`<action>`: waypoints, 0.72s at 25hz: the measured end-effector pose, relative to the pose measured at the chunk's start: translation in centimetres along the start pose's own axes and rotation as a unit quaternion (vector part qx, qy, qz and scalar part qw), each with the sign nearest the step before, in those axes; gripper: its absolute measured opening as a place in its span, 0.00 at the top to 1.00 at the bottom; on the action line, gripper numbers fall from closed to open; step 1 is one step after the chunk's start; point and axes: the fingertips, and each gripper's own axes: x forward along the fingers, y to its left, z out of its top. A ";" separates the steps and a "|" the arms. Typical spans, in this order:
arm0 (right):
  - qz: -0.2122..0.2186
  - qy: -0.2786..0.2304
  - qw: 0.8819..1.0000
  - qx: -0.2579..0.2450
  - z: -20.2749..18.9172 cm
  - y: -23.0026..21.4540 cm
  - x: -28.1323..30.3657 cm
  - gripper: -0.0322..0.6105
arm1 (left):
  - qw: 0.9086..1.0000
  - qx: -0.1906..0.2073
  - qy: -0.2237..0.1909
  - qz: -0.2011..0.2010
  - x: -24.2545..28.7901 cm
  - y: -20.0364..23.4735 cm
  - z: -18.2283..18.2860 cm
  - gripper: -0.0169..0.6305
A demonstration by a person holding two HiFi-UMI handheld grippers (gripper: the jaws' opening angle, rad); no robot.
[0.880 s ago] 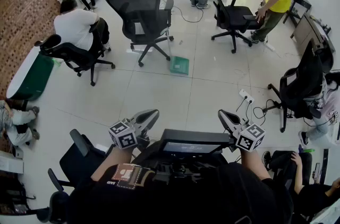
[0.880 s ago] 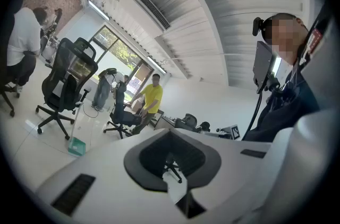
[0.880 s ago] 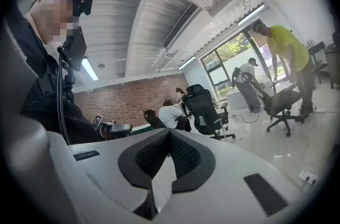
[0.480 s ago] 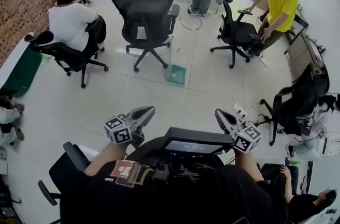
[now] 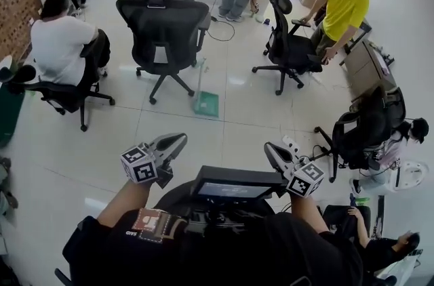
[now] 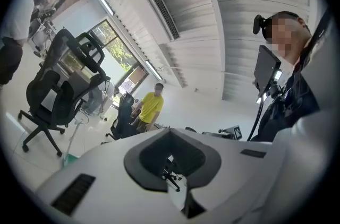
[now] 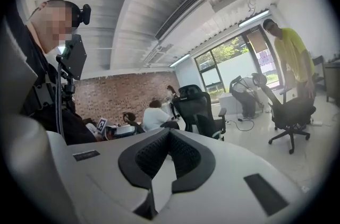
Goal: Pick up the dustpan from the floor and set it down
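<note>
The green dustpan [image 5: 206, 104] lies on the white tiled floor with its long handle [image 5: 200, 74] upright, beside the base of a black office chair [image 5: 163, 20]. It shows small in the left gripper view, where the dustpan [image 6: 67, 158] sits low at the left. Both grippers are held out in front of the person's chest, far short of the dustpan. The left gripper [image 5: 178, 139] is shut and holds nothing. The right gripper [image 5: 269, 150] is also shut and holds nothing. In their own views the left gripper [image 6: 170, 130] and right gripper [image 7: 170, 130] show jaws pressed together.
A second black chair [image 5: 288, 51] stands right of the dustpan, with a person in a yellow shirt [image 5: 342, 7] leaning on it. A seated person in white [image 5: 61, 44] is at the left. A power strip and cables [image 5: 291, 142] lie on the floor near the right gripper.
The head view has swung, so the dustpan and chairs now sit further left and lower in the picture. Both grippers stay shut, held side by side in front of the person.
</note>
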 end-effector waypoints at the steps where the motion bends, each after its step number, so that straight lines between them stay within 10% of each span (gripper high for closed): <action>1: -0.003 0.000 1.000 0.003 0.3 -1.6 0.7 0.94 | 1.000 -0.003 0.006 -0.002 1.5 0.9 -0.1 0.94; 18: 0.137 0.015 0.988 -0.077 13.4 -37.5 11.3 0.94 | 0.993 -0.018 0.001 0.119 36.2 16.5 5.2 0.94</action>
